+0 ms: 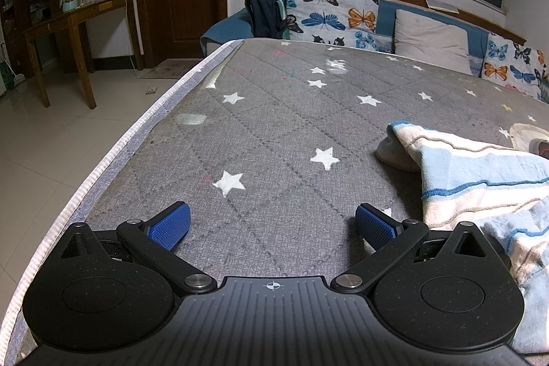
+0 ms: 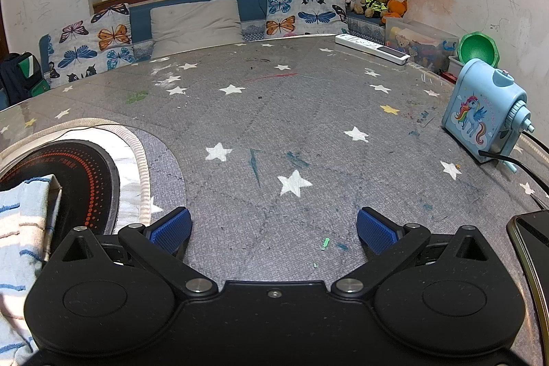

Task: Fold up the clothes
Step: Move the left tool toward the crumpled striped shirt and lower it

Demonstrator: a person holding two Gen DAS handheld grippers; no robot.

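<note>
A blue-and-white striped cloth (image 1: 480, 180) lies crumpled on the grey star-patterned table (image 1: 274, 125), at the right of the left wrist view. My left gripper (image 1: 272, 223) is open just left of the cloth, low over the table, with nothing between its blue pads (image 1: 170, 227). In the right wrist view the same cloth (image 2: 20, 246) shows at the far left edge, partly draped over a black round cooktop (image 2: 68, 173). My right gripper (image 2: 274, 227) is open over bare table to the right of the cloth, holding nothing.
The table's left edge (image 1: 113, 153) drops to a tiled floor. A blue unicorn pencil sharpener (image 2: 483, 112) with a black cable, a white power strip (image 2: 372, 48) and a phone (image 2: 535, 249) sit on the right side. A sofa with butterfly cushions (image 2: 103, 39) lies beyond the table.
</note>
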